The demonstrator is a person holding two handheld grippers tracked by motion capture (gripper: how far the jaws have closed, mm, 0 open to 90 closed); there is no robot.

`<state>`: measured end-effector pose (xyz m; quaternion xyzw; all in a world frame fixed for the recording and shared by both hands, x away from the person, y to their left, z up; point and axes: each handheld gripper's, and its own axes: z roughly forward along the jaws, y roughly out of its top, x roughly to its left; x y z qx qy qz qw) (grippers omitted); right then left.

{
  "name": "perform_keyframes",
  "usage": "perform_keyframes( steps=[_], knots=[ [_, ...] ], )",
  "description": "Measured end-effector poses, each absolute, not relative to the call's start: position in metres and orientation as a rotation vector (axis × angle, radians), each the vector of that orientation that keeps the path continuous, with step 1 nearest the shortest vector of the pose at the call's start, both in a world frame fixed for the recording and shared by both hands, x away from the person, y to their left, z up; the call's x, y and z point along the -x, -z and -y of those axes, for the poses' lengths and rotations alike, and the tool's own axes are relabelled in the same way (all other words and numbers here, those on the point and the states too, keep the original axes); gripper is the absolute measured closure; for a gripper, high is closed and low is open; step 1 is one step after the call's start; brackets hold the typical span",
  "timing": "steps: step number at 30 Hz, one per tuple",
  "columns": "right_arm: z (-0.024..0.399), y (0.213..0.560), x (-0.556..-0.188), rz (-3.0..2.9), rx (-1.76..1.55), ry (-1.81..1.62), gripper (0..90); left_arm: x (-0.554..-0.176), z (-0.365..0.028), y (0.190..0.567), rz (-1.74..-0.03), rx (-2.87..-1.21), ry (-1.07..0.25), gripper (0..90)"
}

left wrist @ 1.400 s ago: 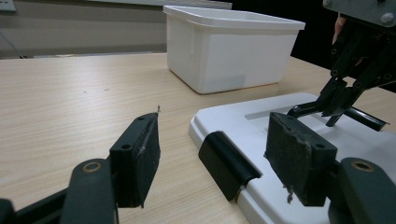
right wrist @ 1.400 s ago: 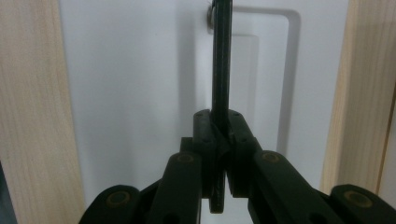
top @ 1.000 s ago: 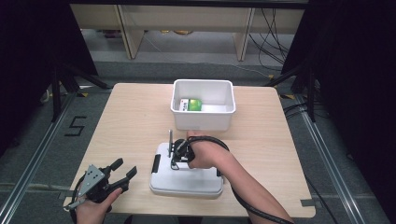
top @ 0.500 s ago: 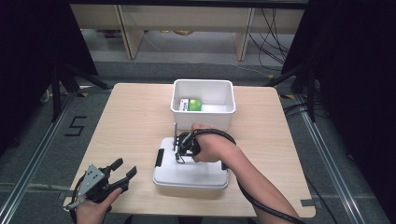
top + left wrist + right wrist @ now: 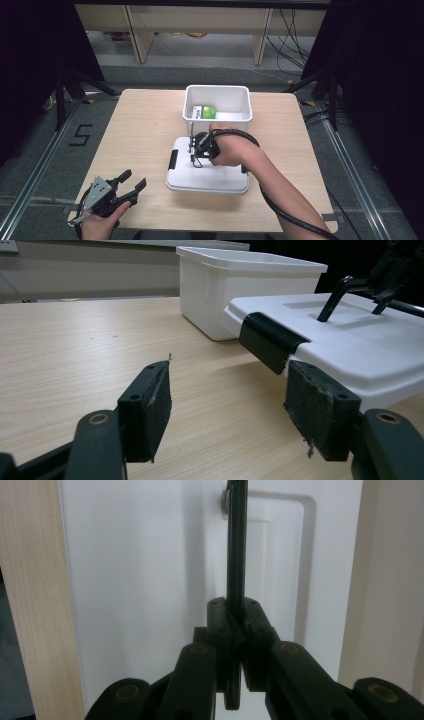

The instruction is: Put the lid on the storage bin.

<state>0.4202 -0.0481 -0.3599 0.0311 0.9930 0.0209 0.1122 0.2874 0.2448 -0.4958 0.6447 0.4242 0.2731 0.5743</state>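
A flat white lid (image 5: 210, 180) with black side clips (image 5: 173, 159) hangs just above the table in front of the white bin (image 5: 217, 89). My right gripper (image 5: 199, 150) is shut on the lid's thin black handle (image 5: 196, 161). In the right gripper view the pads (image 5: 236, 611) pinch the handle bar (image 5: 236, 545) over the white lid (image 5: 140, 570). A green and white packet (image 5: 206, 112) lies inside the bin. My left gripper (image 5: 134, 179) rests at the table's front left, open and holding nothing. From the left gripper view its pads (image 5: 230, 375) face the lid's clip (image 5: 267, 340) and the bin (image 5: 220, 295).
The wooden table (image 5: 135, 135) has free room on its left half and along the right side. Cables trail from the right gripper over the forearm. Beyond the table's far edge stand shelf legs and floor cables.
My right gripper has risen with the lid hanging from its handle and carried it toward the bin. The left gripper has stayed in place.
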Motion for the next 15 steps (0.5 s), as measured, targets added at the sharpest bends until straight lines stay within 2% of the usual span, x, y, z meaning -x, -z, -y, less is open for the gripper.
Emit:
perform_keyframes(
  steps=[15],
  knots=[
    [0.051, 0.348, -0.426, -2.910, -0.069, -0.043, 85.2, -0.288, -0.245, 0.496, -0.984, -1.499, -0.637, 34.4]
  ],
)
